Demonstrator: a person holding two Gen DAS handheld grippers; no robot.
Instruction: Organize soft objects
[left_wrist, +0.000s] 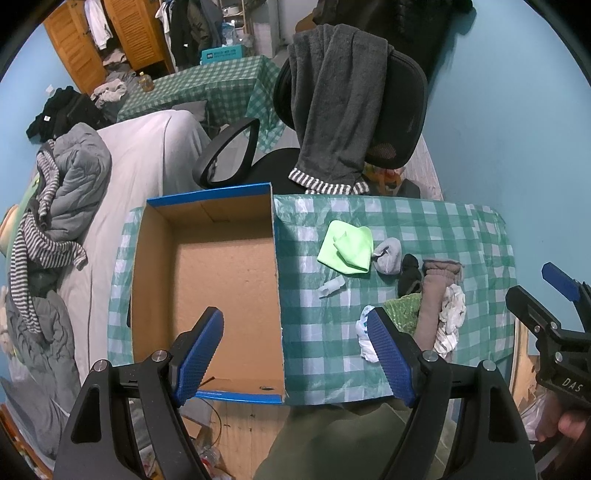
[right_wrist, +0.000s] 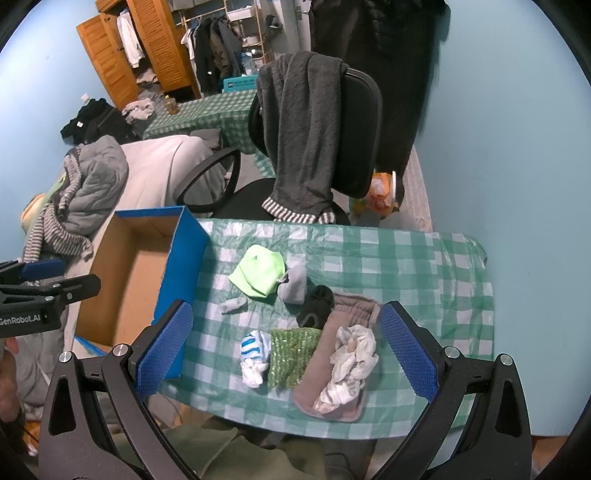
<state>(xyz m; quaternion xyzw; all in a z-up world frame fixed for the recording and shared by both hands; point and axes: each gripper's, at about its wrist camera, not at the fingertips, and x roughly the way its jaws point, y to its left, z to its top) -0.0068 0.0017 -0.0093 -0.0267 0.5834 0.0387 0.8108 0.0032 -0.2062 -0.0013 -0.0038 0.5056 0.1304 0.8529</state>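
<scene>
Behind checked tablecloth (right_wrist: 406, 258), towel-draped chair (right_wrist: 354, 122), bed (right_wrist: 155, 166).

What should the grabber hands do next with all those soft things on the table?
Probably lower the right gripper onto the white crumpled cloth just below it and close. Both grippers are open and hold nothing, the cardboard box has nothing in it yet, and the soft things all lie on the checked tablecloth. That cloth sits on top of the brown one, so it looks easiest to lift first.

Pale blue walls (right_wrist: 498, 129), a black office chair (right_wrist: 354, 122) draped with a grey towel (right_wrist: 306, 140), wooden wardrobe (right_wrist: 147, 51) behind.
</scene>
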